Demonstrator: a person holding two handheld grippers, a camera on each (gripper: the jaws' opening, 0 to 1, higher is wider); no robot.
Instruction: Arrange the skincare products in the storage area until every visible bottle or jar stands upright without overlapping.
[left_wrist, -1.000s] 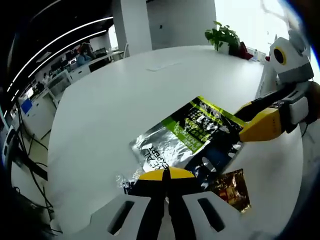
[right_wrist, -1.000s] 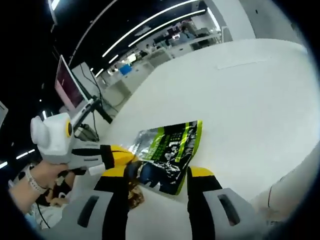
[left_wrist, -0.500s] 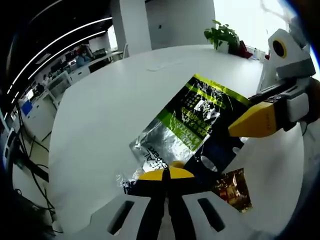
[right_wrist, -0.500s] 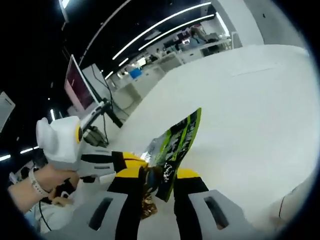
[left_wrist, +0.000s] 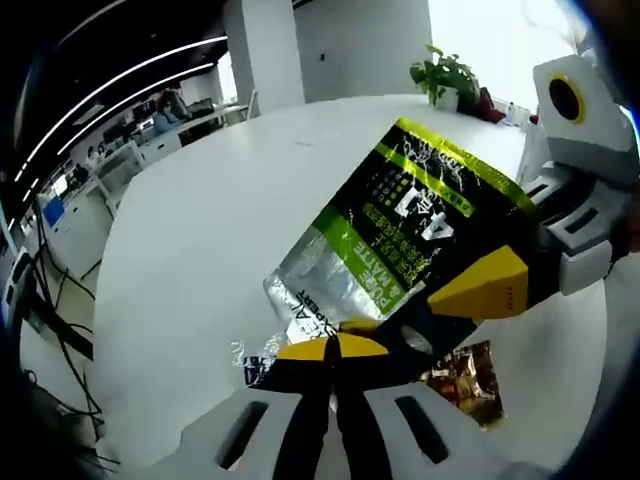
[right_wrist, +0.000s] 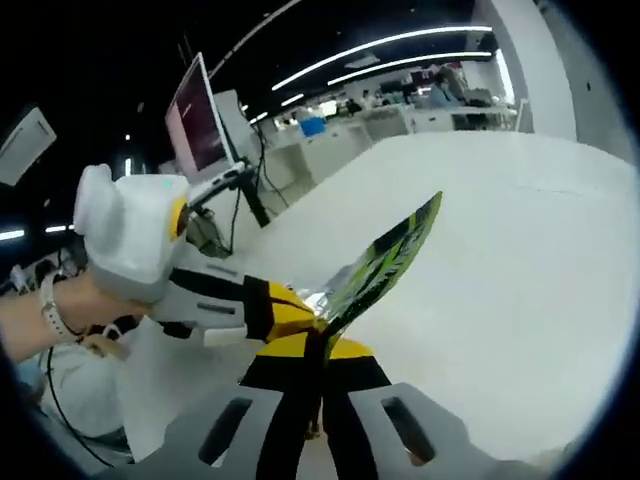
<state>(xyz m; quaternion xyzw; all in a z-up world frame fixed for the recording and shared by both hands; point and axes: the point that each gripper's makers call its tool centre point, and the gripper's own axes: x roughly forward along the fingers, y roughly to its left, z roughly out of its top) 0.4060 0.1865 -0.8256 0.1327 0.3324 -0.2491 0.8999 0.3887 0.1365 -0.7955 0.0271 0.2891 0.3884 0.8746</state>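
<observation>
A green, black and silver foil pouch is tilted up off the white table. My left gripper is shut on the pouch's lower edge. My right gripper comes in from the right and clamps the pouch's dark lower side. In the right gripper view the pouch shows almost edge-on, rising from my right gripper, which is shut on it. The left gripper, held by a hand, meets the pouch's base from the left.
A brown and gold snack packet lies flat on the table under the pouch. Crinkled clear wrapping sits beside my left jaws. A potted plant stands at the far table edge. A monitor and desks lie beyond the table.
The right gripper has shut on the pouch and lifted it from lying flat to tilted up. The left gripper stayed shut at the pouch's lower edge.
</observation>
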